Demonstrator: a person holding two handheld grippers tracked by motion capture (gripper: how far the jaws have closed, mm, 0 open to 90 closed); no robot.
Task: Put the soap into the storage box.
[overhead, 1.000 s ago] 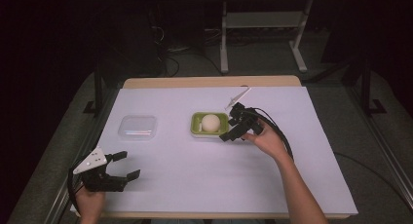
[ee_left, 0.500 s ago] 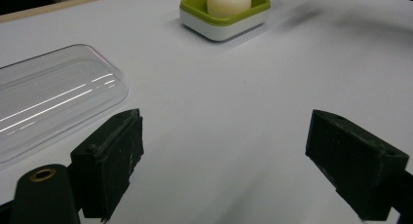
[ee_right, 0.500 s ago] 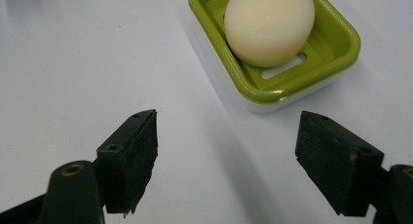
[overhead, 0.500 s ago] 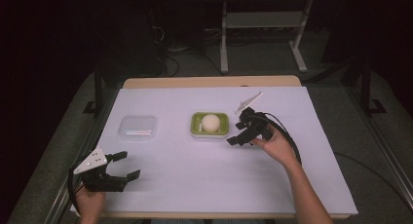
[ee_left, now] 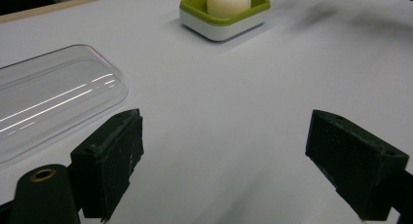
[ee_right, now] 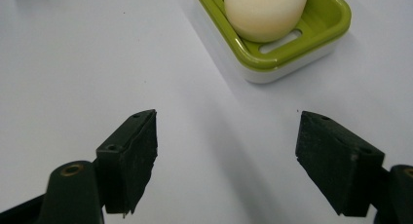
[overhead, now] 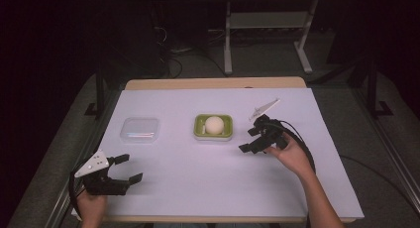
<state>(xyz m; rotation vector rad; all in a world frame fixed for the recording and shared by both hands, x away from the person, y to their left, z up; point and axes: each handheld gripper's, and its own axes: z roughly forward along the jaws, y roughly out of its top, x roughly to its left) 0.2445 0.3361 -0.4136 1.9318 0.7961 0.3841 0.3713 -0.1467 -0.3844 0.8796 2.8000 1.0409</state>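
White table [overhead: 208,188]. Green soap dish [overhead: 213,127] at centre holds pale round soap [overhead: 214,124]. Right gripper [overhead: 257,141] just right of dish, jaws wide apart, empty, dish ahead of them. Left gripper [overhead: 121,171] near front-left corner, jaws wide, empty; clear lid [overhead: 140,130] beside it.

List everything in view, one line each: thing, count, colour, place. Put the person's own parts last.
soap dish: 1, green tray on a white base, middle of the table.
soap bar: 1, cream, rounded, lying in the soap dish.
clear lid: 1, transparent plastic, left of the soap dish, apart from it.
table: 1, white top with a wooden far edge.
metal frame: 1, light grey, on the floor beyond the table.
left tool: 1, black, open, near left corner, holding nothing.
right tool: 1, black, open, just right of the soap dish, holding nothing.
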